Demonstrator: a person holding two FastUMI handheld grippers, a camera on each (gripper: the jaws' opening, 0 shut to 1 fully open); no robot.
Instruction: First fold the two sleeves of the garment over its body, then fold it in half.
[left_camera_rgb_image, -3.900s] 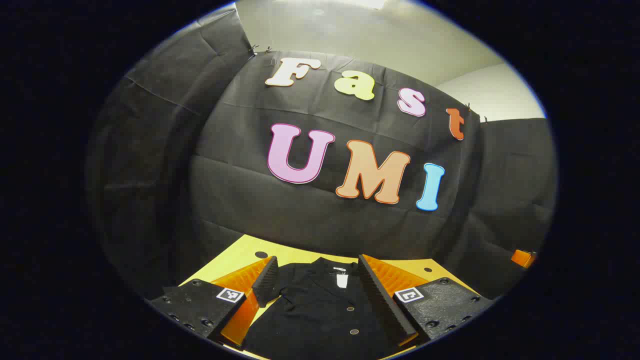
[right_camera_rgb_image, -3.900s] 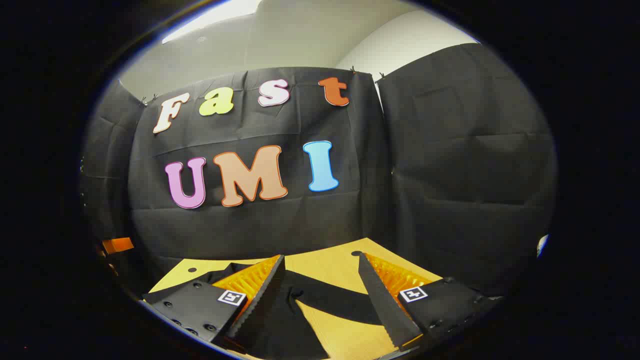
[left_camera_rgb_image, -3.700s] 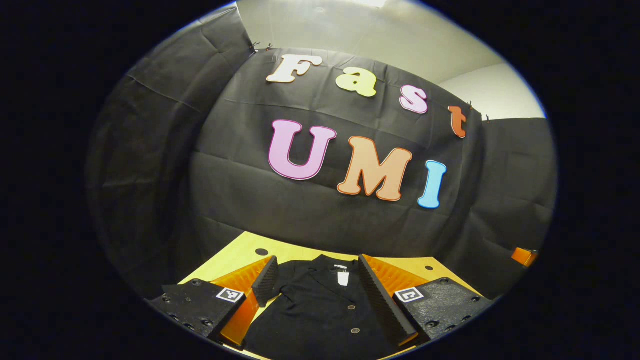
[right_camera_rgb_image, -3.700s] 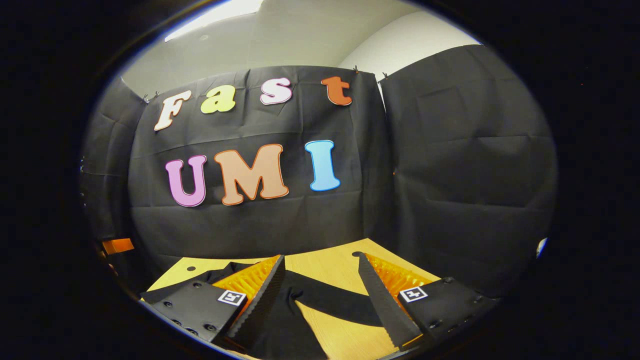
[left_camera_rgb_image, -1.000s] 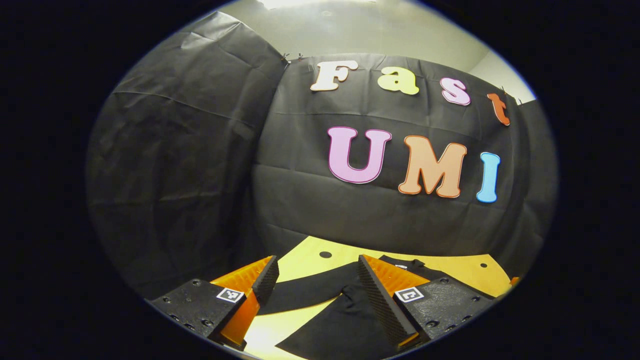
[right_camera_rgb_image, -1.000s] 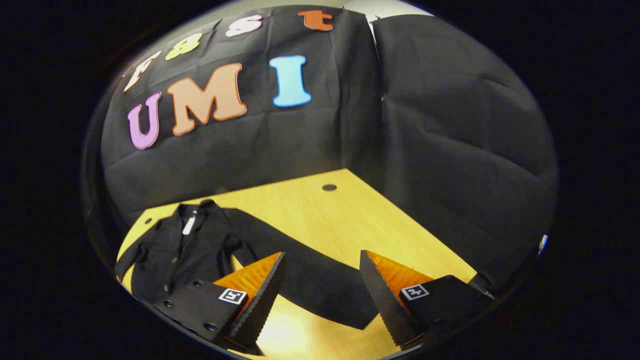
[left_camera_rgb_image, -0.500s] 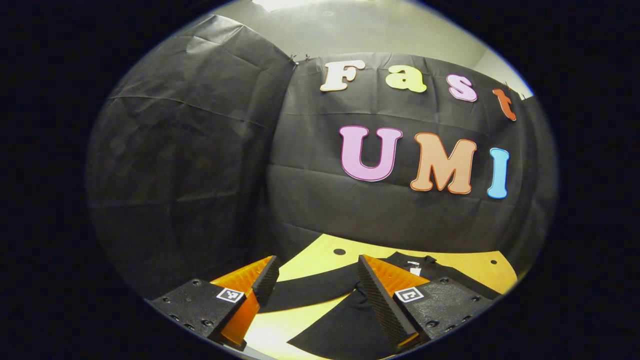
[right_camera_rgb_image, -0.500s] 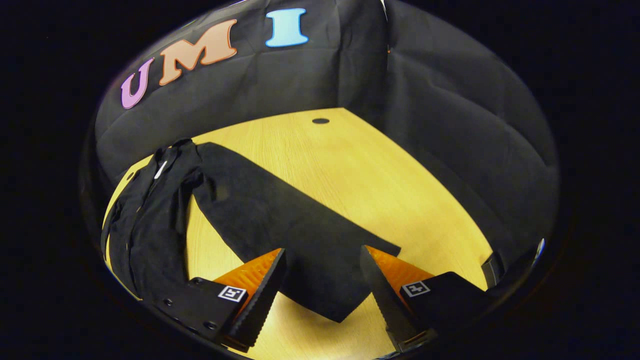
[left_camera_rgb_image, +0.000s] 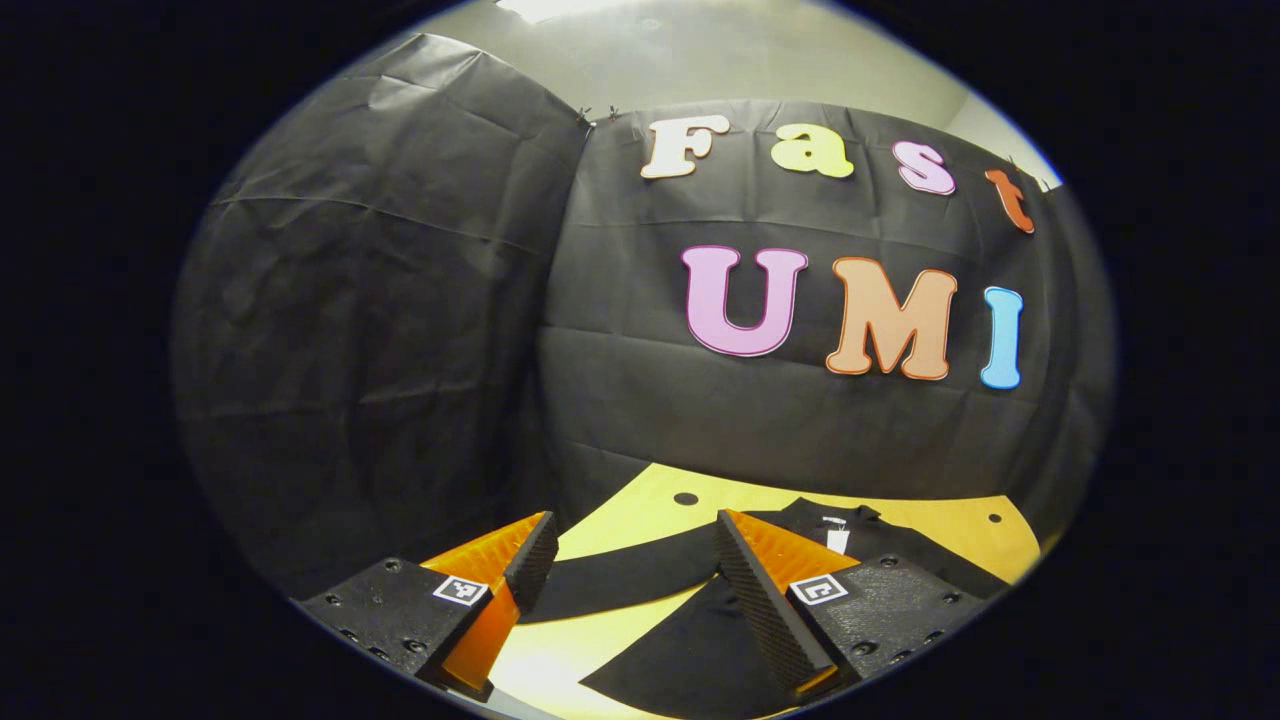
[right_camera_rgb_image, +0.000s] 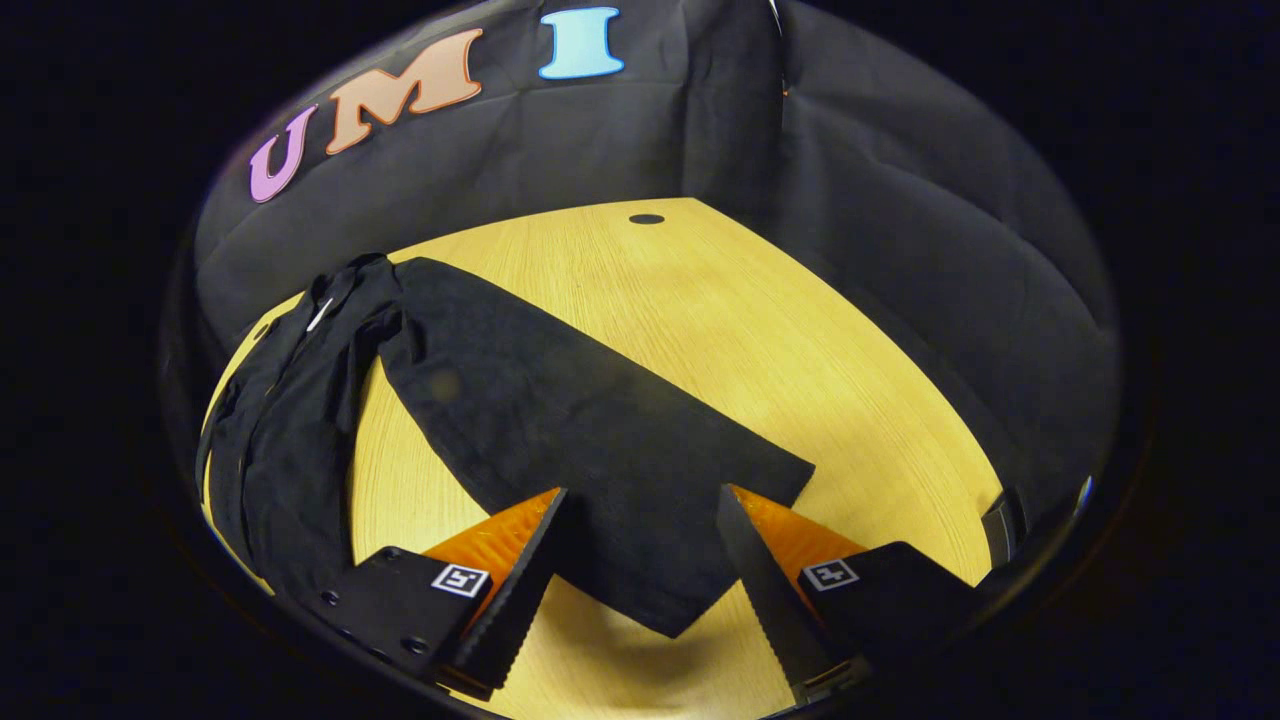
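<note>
The garment (right_camera_rgb_image: 300, 420) is a dark buttoned top lying flat on the pale wooden worktop (right_camera_rgb_image: 760, 330). In the right gripper view its body sits at the left of the frame, and one long sleeve (right_camera_rgb_image: 590, 450) runs from the shoulder at upper left down to its cuff at lower centre. In the left gripper view the collar with a small white tag sits right of centre low in the frame, and the other sleeve (left_camera_rgb_image: 630, 575) stretches leftward across the worktop.

The right gripper (right_camera_rgb_image: 640, 560) has its jaws spread wide, with the cuff end of the sleeve between the two fingers; whether they touch the cloth I cannot tell, and nothing is pinched yet. The left gripper (left_camera_rgb_image: 630, 570) is likewise wide open and holds nothing, with the other sleeve and the side of the body lying beyond its fingers.

The cloth looks thin, soft and light, lying nearly flat with a few creases near the armpit. It will probably drape and sag from any one pinch point and could drag the body along if pulled hard. The matte weave should give the fingers fair grip. A sensible hold is the cuff edge, pinching both layers close to the end, so the sleeve can be lifted and laid back over the body without bunching. The risk I judge likeliest is catching only the top layer.
</note>
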